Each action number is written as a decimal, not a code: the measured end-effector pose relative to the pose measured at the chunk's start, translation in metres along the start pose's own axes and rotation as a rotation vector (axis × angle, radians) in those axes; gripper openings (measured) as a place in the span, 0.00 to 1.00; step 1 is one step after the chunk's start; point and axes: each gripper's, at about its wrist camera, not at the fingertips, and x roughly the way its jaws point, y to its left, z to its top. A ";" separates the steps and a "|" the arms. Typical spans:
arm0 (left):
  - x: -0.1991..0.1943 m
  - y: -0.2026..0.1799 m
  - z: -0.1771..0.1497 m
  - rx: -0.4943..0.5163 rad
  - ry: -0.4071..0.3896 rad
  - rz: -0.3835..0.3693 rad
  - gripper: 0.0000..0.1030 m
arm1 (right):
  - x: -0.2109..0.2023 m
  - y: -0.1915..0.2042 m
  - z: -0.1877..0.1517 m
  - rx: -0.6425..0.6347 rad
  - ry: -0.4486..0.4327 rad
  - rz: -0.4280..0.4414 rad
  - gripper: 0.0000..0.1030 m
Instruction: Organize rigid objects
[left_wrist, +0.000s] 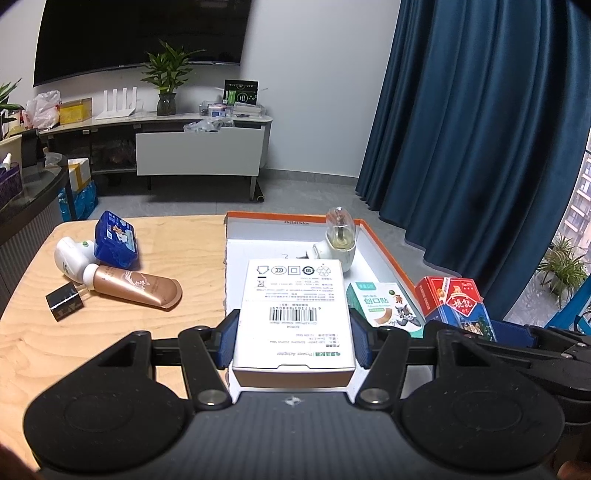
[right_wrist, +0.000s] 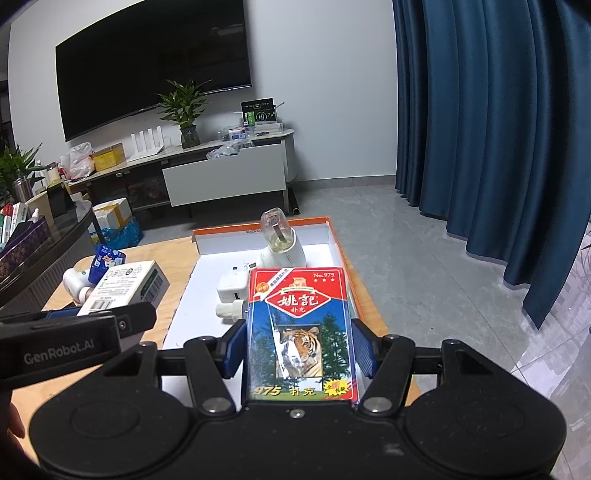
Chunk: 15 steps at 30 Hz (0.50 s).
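Both boxes (left_wrist: 293, 317) lengthwise along grippers (right_wrist: 299, 349), prob.

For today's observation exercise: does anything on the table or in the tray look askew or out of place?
Yes. The gold tube lies on its side on the table, jumbled against the white bottle, blue pack and black cube, all outside the orange-rimmed tray.

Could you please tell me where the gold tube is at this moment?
In the left wrist view the gold tube lies on the wooden table, left of the orange-rimmed tray, between the black cube and the blue packet.
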 end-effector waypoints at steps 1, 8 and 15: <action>0.000 0.000 0.000 0.001 0.001 0.001 0.58 | 0.000 0.000 0.000 0.000 0.000 -0.001 0.69; 0.002 0.000 0.001 0.001 0.008 -0.002 0.58 | 0.004 0.002 -0.003 0.000 0.000 -0.007 0.69; 0.004 0.001 0.000 0.001 0.012 0.000 0.58 | 0.005 0.004 -0.004 -0.001 0.003 -0.009 0.69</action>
